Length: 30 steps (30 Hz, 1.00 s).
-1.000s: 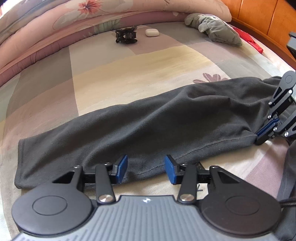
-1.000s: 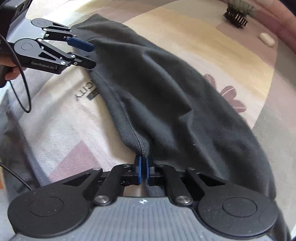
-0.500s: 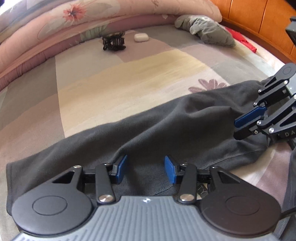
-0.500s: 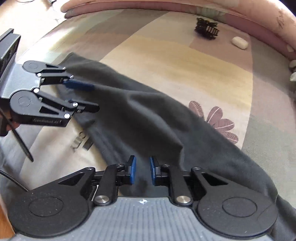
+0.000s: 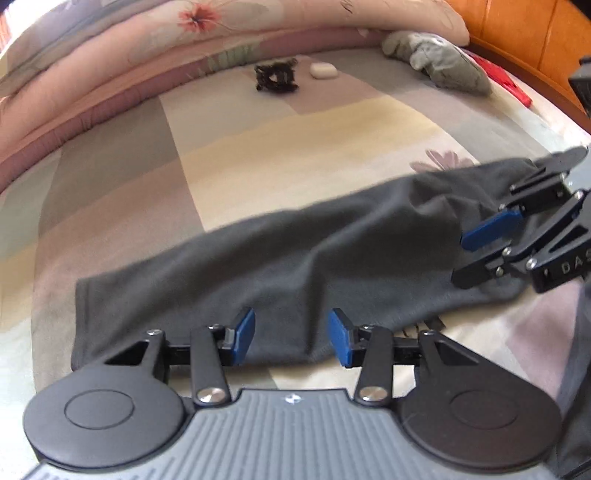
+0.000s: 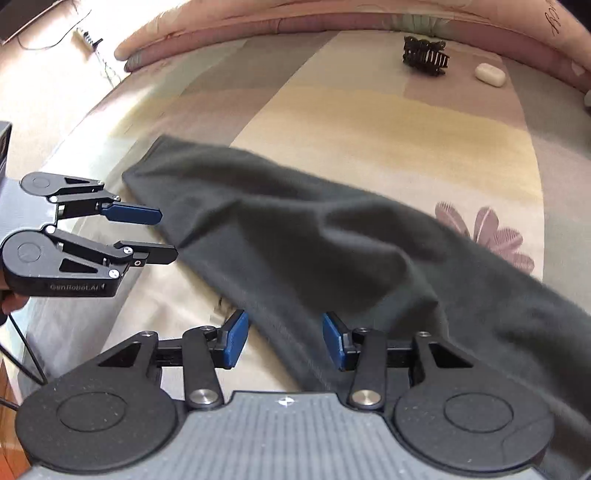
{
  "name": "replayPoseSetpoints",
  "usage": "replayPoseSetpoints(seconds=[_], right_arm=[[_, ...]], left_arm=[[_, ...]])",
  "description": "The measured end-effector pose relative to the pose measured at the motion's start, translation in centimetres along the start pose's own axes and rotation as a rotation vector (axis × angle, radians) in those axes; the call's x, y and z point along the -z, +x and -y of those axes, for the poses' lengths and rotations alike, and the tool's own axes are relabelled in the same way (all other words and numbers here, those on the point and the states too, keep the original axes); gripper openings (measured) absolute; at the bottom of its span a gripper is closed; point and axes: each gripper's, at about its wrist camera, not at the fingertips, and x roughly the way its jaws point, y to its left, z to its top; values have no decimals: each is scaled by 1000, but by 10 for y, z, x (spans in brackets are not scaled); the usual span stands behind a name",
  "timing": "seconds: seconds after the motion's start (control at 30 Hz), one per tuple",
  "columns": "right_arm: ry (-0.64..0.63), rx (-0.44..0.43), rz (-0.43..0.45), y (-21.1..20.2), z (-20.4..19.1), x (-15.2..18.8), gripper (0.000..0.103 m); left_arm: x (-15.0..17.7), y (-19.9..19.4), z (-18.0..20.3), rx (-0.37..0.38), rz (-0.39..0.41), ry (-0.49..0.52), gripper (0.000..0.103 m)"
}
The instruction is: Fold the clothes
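Note:
A dark grey garment [image 5: 295,258] [image 6: 314,251] lies folded lengthwise in a long strip across the patterned bedsheet [image 5: 258,147]. My left gripper [image 5: 291,338] hovers open above the strip's near edge towards its left end, nothing pinched between its blue pads. My right gripper [image 6: 282,341] hangs over the cloth's near edge at the other end. Its jaws are opening and the pads stand apart, clear of the fabric. Each gripper also shows from the side in the other's view: the right gripper [image 5: 476,254] and the left gripper [image 6: 164,234].
A black hair claw [image 5: 276,76] [image 6: 424,55] and a white earbud case [image 5: 323,70] [image 6: 489,74] lie far back on the bed. A crumpled grey-green cloth [image 5: 439,62] and a red item [image 5: 515,88] sit at the back right, by the wooden bed frame [image 5: 535,33]. A rolled floral quilt [image 5: 147,55] lines the far side.
The right gripper was shut on the garment's edge, then let it go and opened while lifting away. The left gripper stayed open and shifted a little along the strip.

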Motion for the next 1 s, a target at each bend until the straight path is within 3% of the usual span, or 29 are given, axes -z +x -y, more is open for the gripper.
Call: replayPoseSetpoints(seconds=[0.07, 0.13, 0.2, 0.37, 0.5, 0.6, 0.7, 0.8, 0.87, 0.93, 1.0], right_arm=[[33, -10, 34, 15, 3, -15, 50], [108, -21, -10, 37, 4, -18, 51], [178, -76, -3, 39, -3, -1, 56], [171, -221, -130, 40, -29, 20, 56], [92, -161, -32, 25, -24, 3, 54], [105, -101, 41, 28, -16, -12, 54], [222, -119, -22, 49, -11, -11, 57], [231, -222, -62, 53, -25, -1, 62], [141, -202, -66, 49, -36, -2, 63], [142, -212, -63, 46, -30, -6, 62], [147, -194, -27, 36, -18, -10, 62]], left_arm=[[-7, 17, -6, -16, -12, -55, 44], [-1, 31, -9, -32, -94, -90, 45], [16, 21, -10, -31, -94, -117, 46], [25, -1, -18, -29, -137, -141, 44], [-2, 11, -27, -53, -53, -122, 45], [-16, 33, -34, -68, -43, -156, 46], [-6, 38, -40, -99, -89, -187, 51], [9, 26, -50, -117, -112, -225, 55], [12, 18, -55, -135, -129, -238, 53], [2, 14, -55, -155, -111, -217, 47], [-13, 16, -51, -139, -56, -194, 49]])
